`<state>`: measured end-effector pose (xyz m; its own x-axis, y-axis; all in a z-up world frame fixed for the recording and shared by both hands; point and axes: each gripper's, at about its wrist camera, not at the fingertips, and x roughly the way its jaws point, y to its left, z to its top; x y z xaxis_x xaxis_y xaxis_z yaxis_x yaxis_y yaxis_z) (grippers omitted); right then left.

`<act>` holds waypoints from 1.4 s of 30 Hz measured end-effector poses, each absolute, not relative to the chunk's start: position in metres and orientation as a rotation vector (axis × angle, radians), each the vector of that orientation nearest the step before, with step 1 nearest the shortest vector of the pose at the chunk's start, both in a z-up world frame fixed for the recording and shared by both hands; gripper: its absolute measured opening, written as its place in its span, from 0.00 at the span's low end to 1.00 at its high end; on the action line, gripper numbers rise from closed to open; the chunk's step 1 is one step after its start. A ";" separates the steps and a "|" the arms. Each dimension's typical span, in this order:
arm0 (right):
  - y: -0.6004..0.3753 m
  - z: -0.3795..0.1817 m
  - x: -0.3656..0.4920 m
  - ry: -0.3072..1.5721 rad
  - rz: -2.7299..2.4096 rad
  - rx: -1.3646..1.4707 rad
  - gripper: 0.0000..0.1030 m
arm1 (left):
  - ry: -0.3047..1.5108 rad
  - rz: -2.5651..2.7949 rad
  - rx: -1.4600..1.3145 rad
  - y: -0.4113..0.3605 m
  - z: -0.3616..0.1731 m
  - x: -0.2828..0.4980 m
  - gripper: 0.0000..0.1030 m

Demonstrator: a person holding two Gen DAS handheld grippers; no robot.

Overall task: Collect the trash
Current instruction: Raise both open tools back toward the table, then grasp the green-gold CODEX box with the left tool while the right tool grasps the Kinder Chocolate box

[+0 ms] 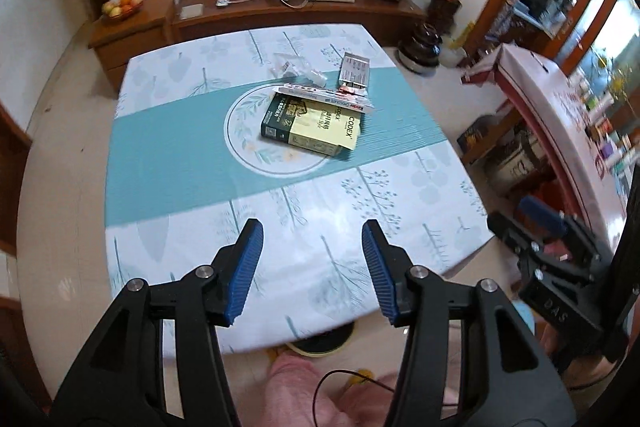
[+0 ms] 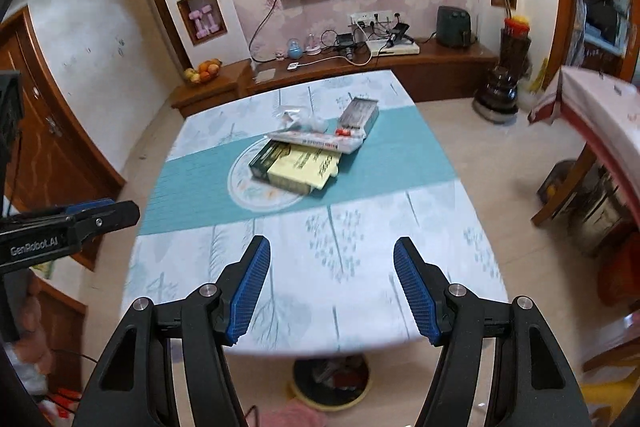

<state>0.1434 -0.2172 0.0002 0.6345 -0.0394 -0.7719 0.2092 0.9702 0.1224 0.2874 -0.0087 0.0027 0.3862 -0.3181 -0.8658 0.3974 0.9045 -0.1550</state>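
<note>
I have both grippers over the near edge of the tabletop (image 1: 168, 163), and everything between that edge and the trash is bare cloth. The left gripper (image 1: 312, 259) has its jaws spread with nothing between them; the right gripper (image 2: 332, 279) also has its jaws spread wide and empty. The trash sits in a cluster on the teal band toward the far half: a green and yellow box (image 1: 310, 127) in the middle, a long white packet (image 1: 324, 95) lying across its far edge, a grey box (image 1: 354, 69) far right of that, and clear wrappers (image 1: 298, 67) just behind. All of it lies well in from the tabletop's left and right edges. To the right, across a strip of floor, stands a second table (image 2: 600, 107); the cabinet (image 2: 440, 67) runs beyond the far edge.
</note>
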 end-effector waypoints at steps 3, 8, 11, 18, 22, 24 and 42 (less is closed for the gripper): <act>-0.205 -0.007 0.184 0.879 -0.176 0.150 0.64 | 1.102 -0.463 0.113 -0.006 -0.013 0.323 0.47; -0.198 -0.027 0.247 0.929 -0.185 0.068 0.63 | 1.146 -0.445 0.062 0.003 -0.036 0.364 0.47; -0.197 -0.043 0.280 0.950 -0.165 -0.009 0.63 | 1.157 -0.421 0.031 0.004 -0.048 0.382 0.47; -0.206 -0.089 0.354 0.969 -0.082 -0.186 0.61 | 1.181 -0.313 -0.038 -0.007 -0.071 0.413 0.47; -0.210 -0.120 0.389 0.987 -0.022 -0.296 0.56 | 1.222 -0.252 -0.102 -0.016 -0.089 0.426 0.47; -0.211 -0.138 0.405 0.994 0.015 -0.346 0.55 | 1.232 -0.221 -0.125 -0.020 -0.096 0.430 0.47; -0.205 -0.225 0.504 0.952 0.191 -0.581 0.47 | 1.284 -0.036 -0.281 -0.046 -0.148 0.457 0.47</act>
<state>0.5044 -0.2050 -0.2247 0.5772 -0.0956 -0.8110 -0.4005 0.8324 -0.3831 0.4568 -0.0462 -0.1477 0.2875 -0.1825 -0.9402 -0.1289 0.9654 -0.2268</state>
